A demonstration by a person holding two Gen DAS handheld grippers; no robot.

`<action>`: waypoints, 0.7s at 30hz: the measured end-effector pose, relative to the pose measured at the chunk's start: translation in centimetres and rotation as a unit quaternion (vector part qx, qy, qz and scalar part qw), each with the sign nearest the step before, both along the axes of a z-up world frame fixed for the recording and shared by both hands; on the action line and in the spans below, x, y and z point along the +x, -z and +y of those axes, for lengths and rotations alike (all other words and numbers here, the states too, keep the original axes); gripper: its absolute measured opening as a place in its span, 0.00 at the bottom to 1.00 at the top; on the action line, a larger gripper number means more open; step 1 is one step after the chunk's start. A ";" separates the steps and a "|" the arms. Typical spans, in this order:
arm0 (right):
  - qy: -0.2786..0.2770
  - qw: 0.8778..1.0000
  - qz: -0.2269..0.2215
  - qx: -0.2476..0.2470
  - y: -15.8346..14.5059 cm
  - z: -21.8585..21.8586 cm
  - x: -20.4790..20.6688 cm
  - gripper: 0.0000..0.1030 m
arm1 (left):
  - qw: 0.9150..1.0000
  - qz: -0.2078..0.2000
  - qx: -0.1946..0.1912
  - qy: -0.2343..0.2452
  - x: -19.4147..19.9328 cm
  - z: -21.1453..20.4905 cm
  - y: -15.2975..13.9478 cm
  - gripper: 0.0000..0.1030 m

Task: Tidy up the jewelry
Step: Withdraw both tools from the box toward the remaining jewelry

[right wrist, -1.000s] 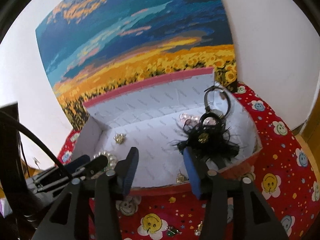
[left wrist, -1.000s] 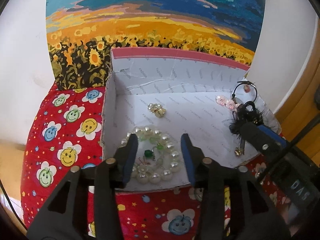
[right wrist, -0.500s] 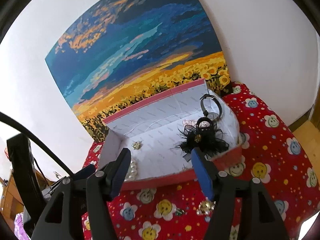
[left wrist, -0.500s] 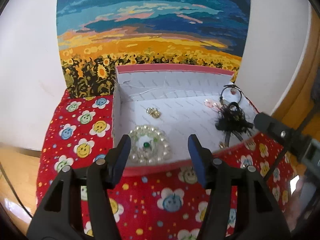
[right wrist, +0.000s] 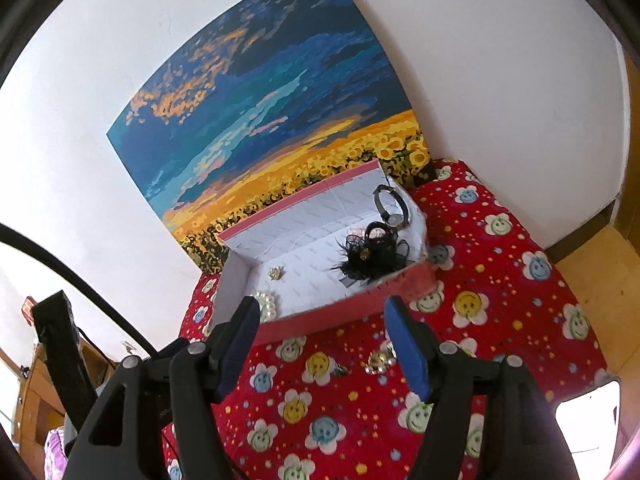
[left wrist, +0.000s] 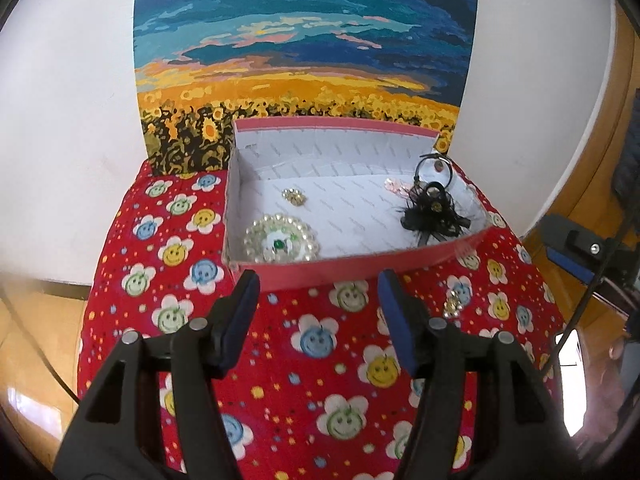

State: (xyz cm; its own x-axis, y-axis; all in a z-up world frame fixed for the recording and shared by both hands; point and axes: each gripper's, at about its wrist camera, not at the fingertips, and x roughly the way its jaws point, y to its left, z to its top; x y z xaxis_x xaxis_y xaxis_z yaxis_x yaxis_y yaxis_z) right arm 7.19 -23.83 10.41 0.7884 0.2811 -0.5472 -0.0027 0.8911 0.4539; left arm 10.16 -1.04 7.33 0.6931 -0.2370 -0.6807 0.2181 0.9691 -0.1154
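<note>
The left gripper [left wrist: 318, 294] is hanging over the red smiley-flower cloth [left wrist: 320, 380], its two blue-padded jaws spread with nothing between them — they have just been opening wider. Straight ahead of its tips, the pink box [left wrist: 360, 266] is sitting on the cloth with its white lining showing. Just beyond the left jaw, in the box's near left corner, the pearl bracelet [left wrist: 282, 239] is lying coiled around a small green stone. A little farther ahead of it, the small gold brooch [left wrist: 294, 196] is resting on the box floor. Ahead and to the right, the black feathered piece [left wrist: 434, 216] is lying near the box's right end, with a dark ring-shaped piece [left wrist: 434, 168] leaning at the wall just behind it and a pale pink item beside them, too small to identify. Outside the box, to the right of the right jaw, a small glittering ornament [left wrist: 454, 306] is lying on the cloth.

The right gripper [right wrist: 320, 320] is also standing spread and empty, having just been opening, with the same box directly ahead of its tips. Between its jaws and slightly nearer, the glittering ornament is lying on the cloth — next to a tiny green piece [right wrist: 341, 369]. A sunflower painting [right wrist: 272, 128] is leaning on the white wall behind the box.
</note>
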 end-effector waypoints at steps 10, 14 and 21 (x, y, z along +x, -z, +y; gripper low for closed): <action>0.001 1.000 0.017 -0.015 0.9 -1.7 -1.9 0.67 | 0.999 0.030 0.020 -0.002 -1.3 -1.9 1.6 0.53; 0.003 1.000 0.024 -0.004 1.5 -2.8 -1.8 0.67 | 0.999 0.042 0.025 0.002 -1.1 -3.2 2.5 0.53; 0.014 0.999 0.034 0.015 2.8 -4.8 -1.4 0.67 | 0.997 0.061 0.044 0.018 -0.2 -5.9 4.1 0.53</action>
State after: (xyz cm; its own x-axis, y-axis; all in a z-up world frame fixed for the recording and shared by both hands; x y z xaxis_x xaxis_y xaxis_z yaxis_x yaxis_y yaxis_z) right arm 5.78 -28.66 7.58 0.7580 0.2763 -0.5908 0.0538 0.8762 0.4788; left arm 9.94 -6.97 3.23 0.5968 -0.1960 -0.7781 0.2421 0.9685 -0.0582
